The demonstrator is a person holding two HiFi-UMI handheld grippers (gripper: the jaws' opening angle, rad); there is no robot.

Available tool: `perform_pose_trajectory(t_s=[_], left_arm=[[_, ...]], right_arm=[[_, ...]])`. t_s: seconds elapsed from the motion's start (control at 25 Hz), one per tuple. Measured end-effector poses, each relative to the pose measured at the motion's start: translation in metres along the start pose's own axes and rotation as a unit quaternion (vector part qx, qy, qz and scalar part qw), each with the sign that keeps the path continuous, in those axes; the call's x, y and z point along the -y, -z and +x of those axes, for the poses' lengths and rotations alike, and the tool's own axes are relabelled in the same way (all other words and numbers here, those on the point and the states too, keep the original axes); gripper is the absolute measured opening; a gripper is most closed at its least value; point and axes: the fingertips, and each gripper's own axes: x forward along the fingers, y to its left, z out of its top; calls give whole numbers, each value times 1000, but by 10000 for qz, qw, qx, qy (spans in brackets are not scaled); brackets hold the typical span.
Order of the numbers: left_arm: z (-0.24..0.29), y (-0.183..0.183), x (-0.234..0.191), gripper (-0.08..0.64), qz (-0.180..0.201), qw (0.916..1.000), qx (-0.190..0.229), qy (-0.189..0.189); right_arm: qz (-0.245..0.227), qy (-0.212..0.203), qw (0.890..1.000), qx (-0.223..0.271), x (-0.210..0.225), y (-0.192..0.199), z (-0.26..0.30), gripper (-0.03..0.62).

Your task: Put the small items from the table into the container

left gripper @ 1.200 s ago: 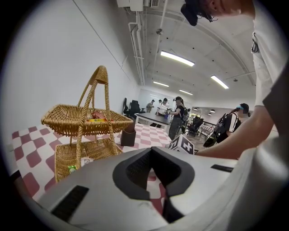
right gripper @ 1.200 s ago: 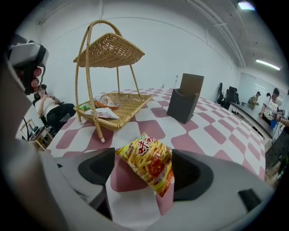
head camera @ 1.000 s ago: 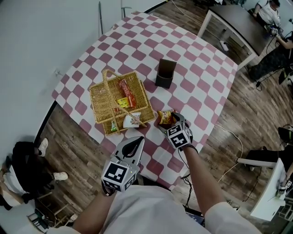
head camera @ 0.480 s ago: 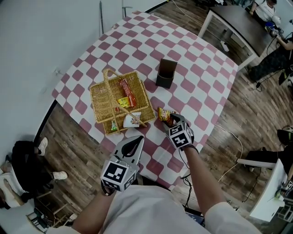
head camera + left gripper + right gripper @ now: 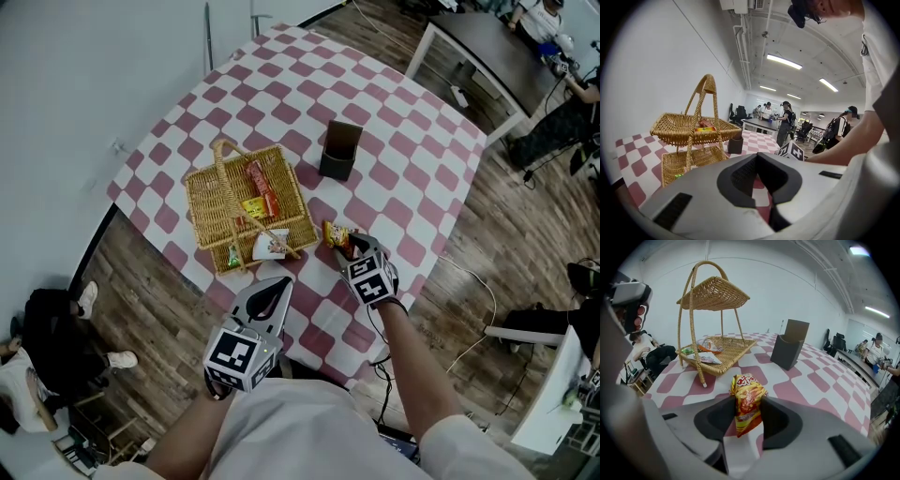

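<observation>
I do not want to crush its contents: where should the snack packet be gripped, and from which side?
Take the snack packet across its narrow width, at its near end, slanting down from the table's near edge. It lies lengthwise to that approach, so both long edges face the jaws. The right gripper's jaws are closing on it so.

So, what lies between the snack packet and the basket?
Only bare checked tablecloth; the right gripper view shows it between snack packet and basket.
</observation>
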Motion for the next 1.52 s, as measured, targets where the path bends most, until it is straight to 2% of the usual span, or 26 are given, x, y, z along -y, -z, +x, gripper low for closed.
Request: perform_pose_trajectory(t_s=[0.48, 0.96, 1.52], left_arm=[[-9, -7, 2, -8, 80, 10000, 57, 0], [-12, -18, 9, -8, 168, 9996, 179, 171], [-22, -36, 0, -8, 226, 9988, 398, 191]], right_arm=[[74, 14, 9998, 180, -4, -9, -19, 184], [194, 242, 9983, 485, 2, -23, -58, 184], [206, 357, 9932, 1093, -10, -67, -100, 183]])
